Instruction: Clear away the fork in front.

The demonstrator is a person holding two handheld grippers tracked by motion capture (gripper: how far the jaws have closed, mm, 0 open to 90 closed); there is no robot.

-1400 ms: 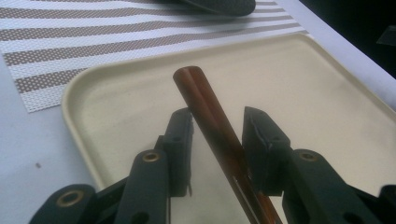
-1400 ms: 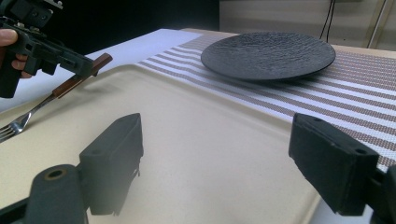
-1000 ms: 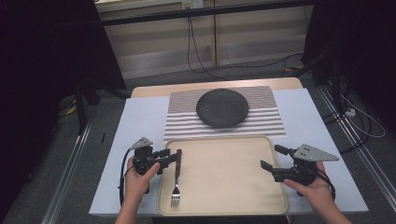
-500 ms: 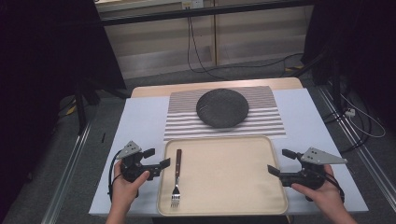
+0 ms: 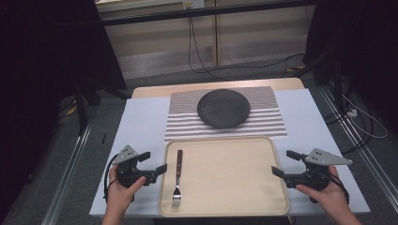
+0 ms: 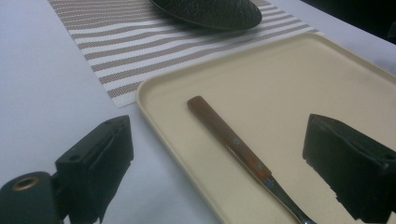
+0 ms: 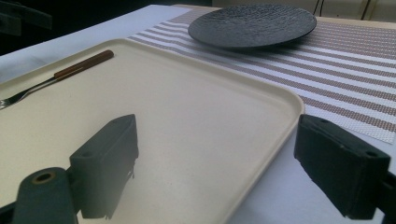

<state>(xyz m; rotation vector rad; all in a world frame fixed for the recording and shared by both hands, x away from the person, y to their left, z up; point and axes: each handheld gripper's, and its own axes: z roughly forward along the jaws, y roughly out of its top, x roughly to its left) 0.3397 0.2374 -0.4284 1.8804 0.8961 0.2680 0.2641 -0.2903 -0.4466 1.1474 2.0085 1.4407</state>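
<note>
1. Pulled back since a second ago: left gripper [image 5: 152, 161] off the fork [image 5: 178, 177], which it had pinched by the handle, and out past the tray's left rim; jaws just been opening, nothing between them now. Fork left lying where it was, on the tray [image 5: 234, 187].
2. Seen in the lower left of the high view, held in the person's left hand [image 5: 121, 192], jaws wide apart and pointing right toward the tray edge.
3. Seen from the left gripper view: two black jaws low at either side of the frame, one over the pale table, the other over the tray, with the fork [image 6: 233, 142] lying in the space ahead of them, untouched.
4. Fork's looks: slim reddish-brown wooden handle with small rivets, narrowing to a silver metal neck and tines; handle end toward the top of the high view, tines toward the bottom.
5. Fork's place: flat on the cream tray, close along its left rim, just right of the left gripper and apart from it.
6. Lower right of the high view: right gripper [image 5: 284, 164], jaws spread and empty, at the tray's right rim, well apart from the fork.
7. Farther up the frame: dark round plate [image 5: 223, 108] on a striped placemat [image 5: 267, 122].
</note>
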